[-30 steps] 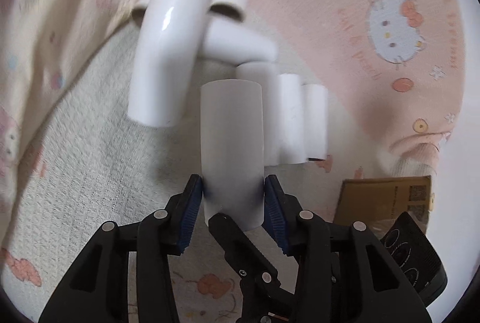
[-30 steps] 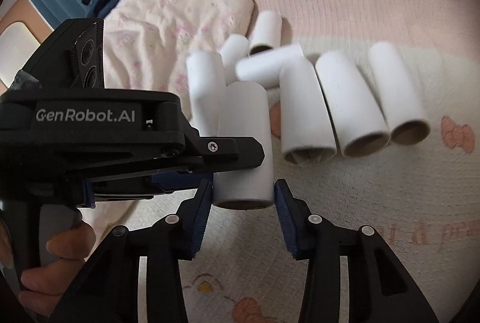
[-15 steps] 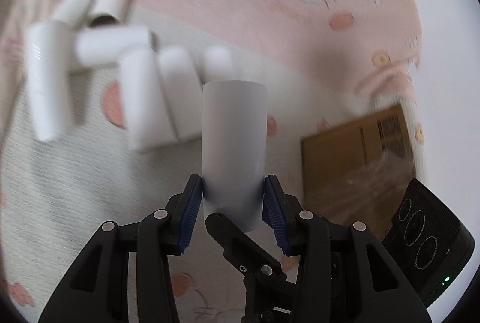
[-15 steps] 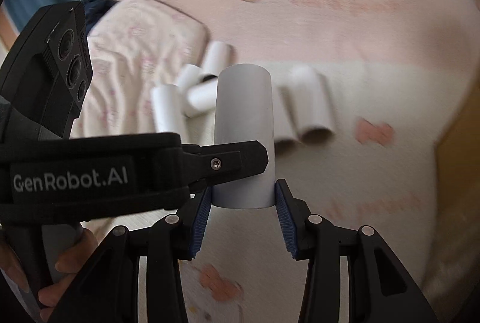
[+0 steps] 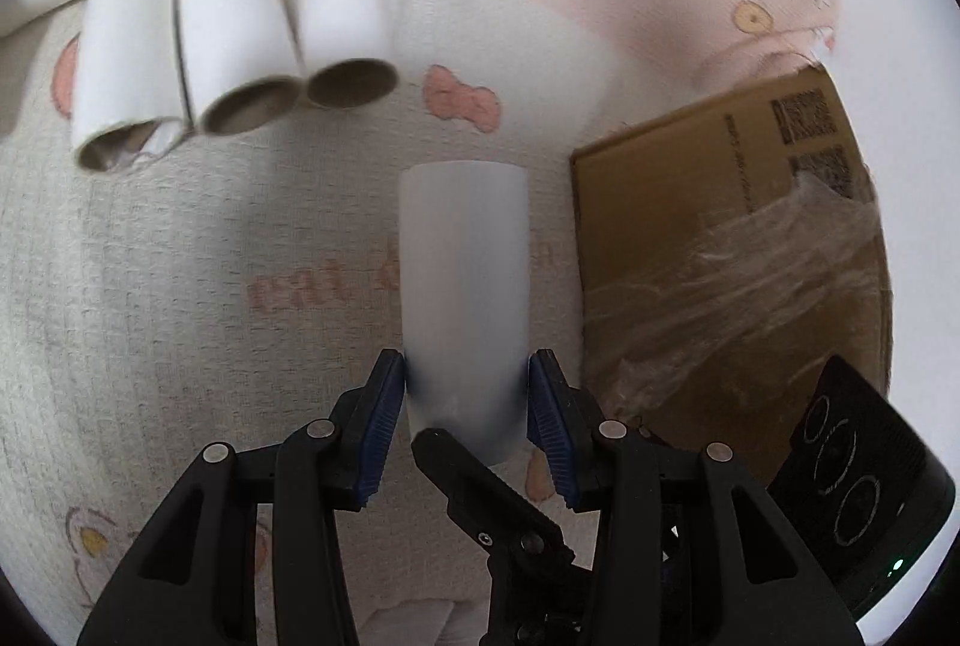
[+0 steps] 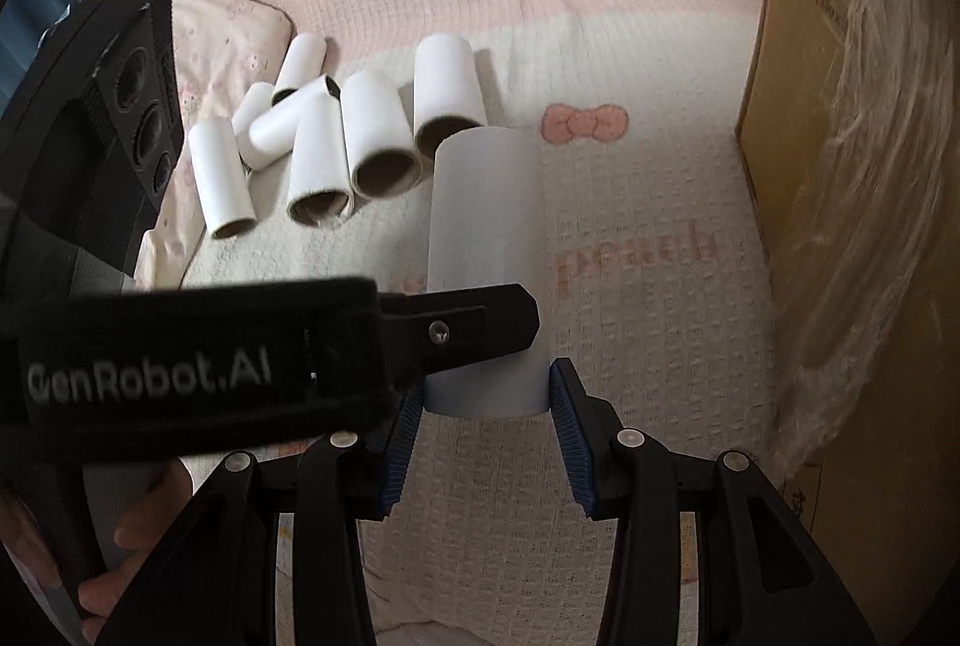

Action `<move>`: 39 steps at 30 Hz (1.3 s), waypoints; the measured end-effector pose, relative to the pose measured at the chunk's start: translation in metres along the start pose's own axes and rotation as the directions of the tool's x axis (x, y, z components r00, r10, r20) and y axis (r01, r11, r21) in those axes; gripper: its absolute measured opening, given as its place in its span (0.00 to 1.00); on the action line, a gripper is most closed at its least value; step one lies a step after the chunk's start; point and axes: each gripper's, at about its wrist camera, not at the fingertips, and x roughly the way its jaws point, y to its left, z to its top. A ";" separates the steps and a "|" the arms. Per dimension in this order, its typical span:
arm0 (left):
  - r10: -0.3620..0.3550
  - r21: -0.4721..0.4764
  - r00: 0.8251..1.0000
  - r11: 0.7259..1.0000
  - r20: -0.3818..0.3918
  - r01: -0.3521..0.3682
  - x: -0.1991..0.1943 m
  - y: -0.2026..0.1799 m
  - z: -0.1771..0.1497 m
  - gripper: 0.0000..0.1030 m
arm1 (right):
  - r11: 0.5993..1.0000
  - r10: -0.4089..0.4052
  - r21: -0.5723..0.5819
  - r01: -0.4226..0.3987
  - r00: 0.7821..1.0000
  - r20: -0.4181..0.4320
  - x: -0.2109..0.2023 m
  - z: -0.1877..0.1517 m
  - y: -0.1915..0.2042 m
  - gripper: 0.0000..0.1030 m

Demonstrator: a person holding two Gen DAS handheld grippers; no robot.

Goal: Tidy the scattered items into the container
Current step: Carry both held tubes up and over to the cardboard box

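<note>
Blanket [image 5: 180, 286]: 3 tubes [image 5: 228, 22], seemingly loose.

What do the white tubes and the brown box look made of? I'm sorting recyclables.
The tubes look like cardboard cores wrapped in matte white paper: their open ends show brown inside. The box appears to be plain brown corrugated cardboard, with clear crinkled plastic film across it.

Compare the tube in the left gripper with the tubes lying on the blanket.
The held tube is clamped in the left gripper above the blanket; the loose tubes lie side by side. It looks grey in shadow; they look bright white. All are plain cardboard cylinders.
</note>
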 end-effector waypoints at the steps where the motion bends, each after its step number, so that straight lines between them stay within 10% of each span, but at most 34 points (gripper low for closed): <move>1: 0.009 0.000 1.000 1.000 0.012 -0.009 -0.002 0.000 0.002 0.46 | 1.000 -0.003 -0.006 0.003 1.000 0.003 -0.001 -0.001 0.000 0.41; 5: 0.045 0.008 0.998 0.999 0.045 -0.046 -0.006 -0.002 0.012 0.53 | 1.000 -0.013 -0.012 0.013 1.000 0.013 -0.001 0.007 0.000 0.59; 20: -0.144 -0.199 0.989 0.971 -0.042 0.133 0.037 0.028 0.033 0.45 | 1.000 -0.022 0.001 0.022 0.996 -0.081 0.035 0.031 -0.009 0.52; 28: -0.100 -0.119 0.995 0.988 0.011 0.101 0.011 0.011 0.035 0.44 | 0.999 0.006 0.043 -0.002 0.996 -0.090 0.027 0.035 -0.002 0.40; 39: -0.112 0.157 0.969 0.984 0.222 0.078 -0.098 -0.085 0.058 0.44 | 1.000 0.009 0.003 -0.009 0.987 0.159 -0.085 0.089 0.029 0.40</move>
